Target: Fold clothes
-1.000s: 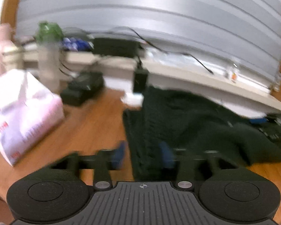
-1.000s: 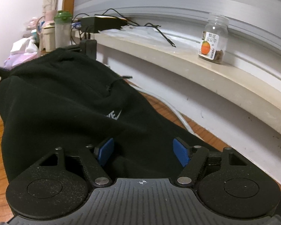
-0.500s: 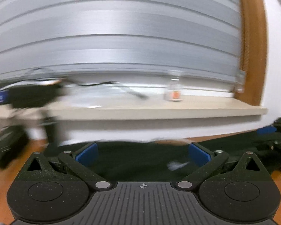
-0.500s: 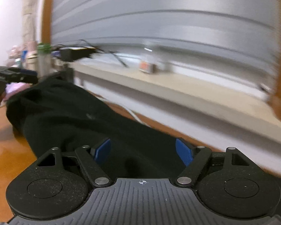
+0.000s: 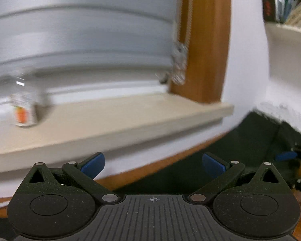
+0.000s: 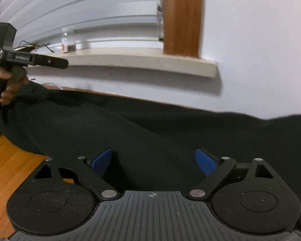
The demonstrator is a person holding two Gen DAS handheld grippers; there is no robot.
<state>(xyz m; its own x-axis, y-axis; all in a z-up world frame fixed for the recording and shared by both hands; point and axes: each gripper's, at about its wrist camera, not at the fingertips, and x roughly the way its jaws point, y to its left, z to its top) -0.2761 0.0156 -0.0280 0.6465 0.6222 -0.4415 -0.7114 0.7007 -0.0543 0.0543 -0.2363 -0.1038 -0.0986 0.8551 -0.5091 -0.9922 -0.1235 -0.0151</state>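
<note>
A white wall (image 6: 250,40) with pale slatted blinds (image 6: 80,6), a wooden window frame (image 6: 182,18) and a cream sill (image 6: 142,60) backs the wooden worktop (image 6: 8,160). The left wrist view is smeared by blur, so its details are hard to read. The black garment (image 6: 150,132) lies spread along the worktop against the wall; its right end runs out of frame. The left hand-held gripper (image 5: 153,165) stands wide open over the garment's edge, gripping nothing. The right hand-held gripper (image 6: 153,163) has its jaws opening, with cloth between the blue pads, not pinched. In the right wrist view a hand (image 6: 8,84) holds the left tool, whose white lettering is too small to read. A glass jar (image 6: 68,45) on the sill holds something brown; its orange label is illegible.
</note>
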